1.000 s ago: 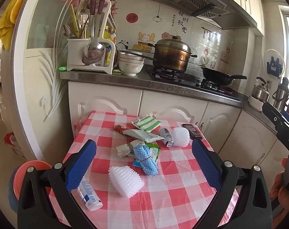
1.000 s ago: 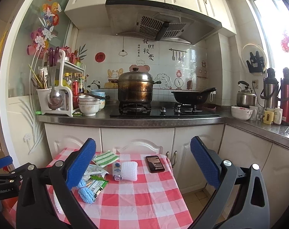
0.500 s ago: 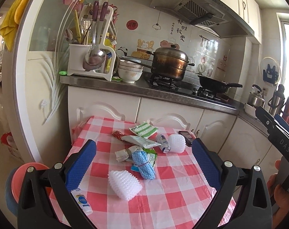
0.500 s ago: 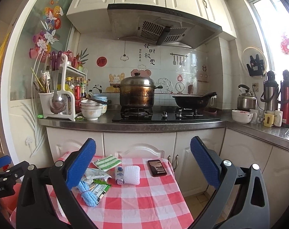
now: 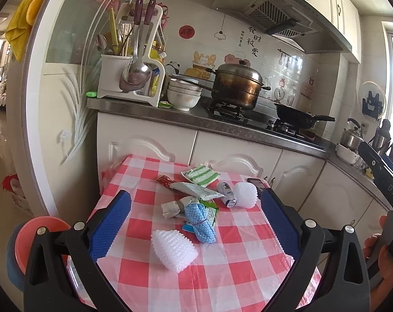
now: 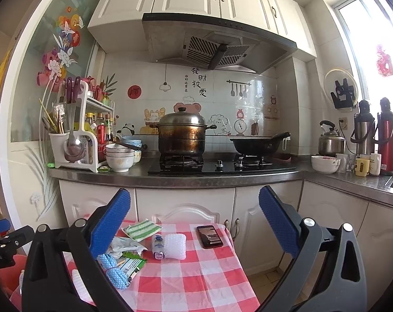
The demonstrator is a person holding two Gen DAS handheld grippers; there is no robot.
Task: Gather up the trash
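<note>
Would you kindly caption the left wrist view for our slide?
Open left gripper above a checkered table strewn with wrappers and foam nets.

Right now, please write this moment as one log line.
left tongs: open, empty | right tongs: open, empty | trash: on table | phone: far corner

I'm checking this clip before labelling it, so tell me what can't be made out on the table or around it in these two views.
- Small tube, left wrist view: mostly hidden behind the left gripper frame.
- Phone, left wrist view: partly covered by the gripper's right finger.
- Wrapper pile, right wrist view: near part blocked by the right gripper finger.
- Print on the small bottle: too small to read.
- No trash bin visible.
</note>
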